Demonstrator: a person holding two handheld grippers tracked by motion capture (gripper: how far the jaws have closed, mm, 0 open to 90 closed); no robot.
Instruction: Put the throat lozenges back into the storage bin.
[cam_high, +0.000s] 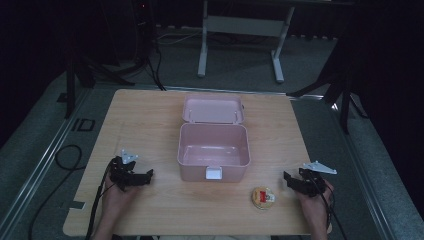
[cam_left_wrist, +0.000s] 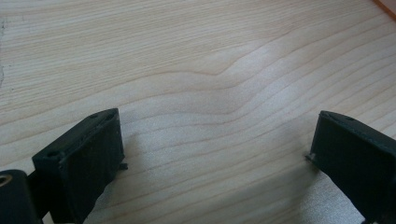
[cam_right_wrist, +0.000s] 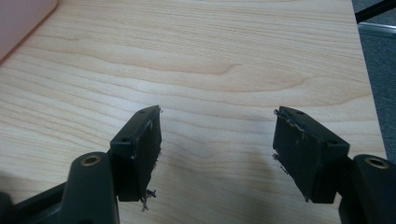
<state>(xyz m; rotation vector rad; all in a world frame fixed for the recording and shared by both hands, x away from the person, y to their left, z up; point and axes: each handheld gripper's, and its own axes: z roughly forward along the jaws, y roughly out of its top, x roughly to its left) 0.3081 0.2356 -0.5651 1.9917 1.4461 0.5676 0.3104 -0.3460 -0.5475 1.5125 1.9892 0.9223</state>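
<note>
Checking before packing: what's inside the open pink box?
The pink box looks empty; its bare pink floor shows in the high view. The strip behind its near wall is hidden.

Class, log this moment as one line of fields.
left gripper: open, empty | right gripper: open, empty | pink box: lid open | round tin: on table, near right gripper

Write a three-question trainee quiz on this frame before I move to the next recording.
1. True or false: the pink box has its lid open.
2. Which claw is nearer the round tin: A left claw, B right claw?
3. Fill in: both claws stand ____, with bare table between their jaws.

Key: 1 true. 2 B. 3 open.
</note>
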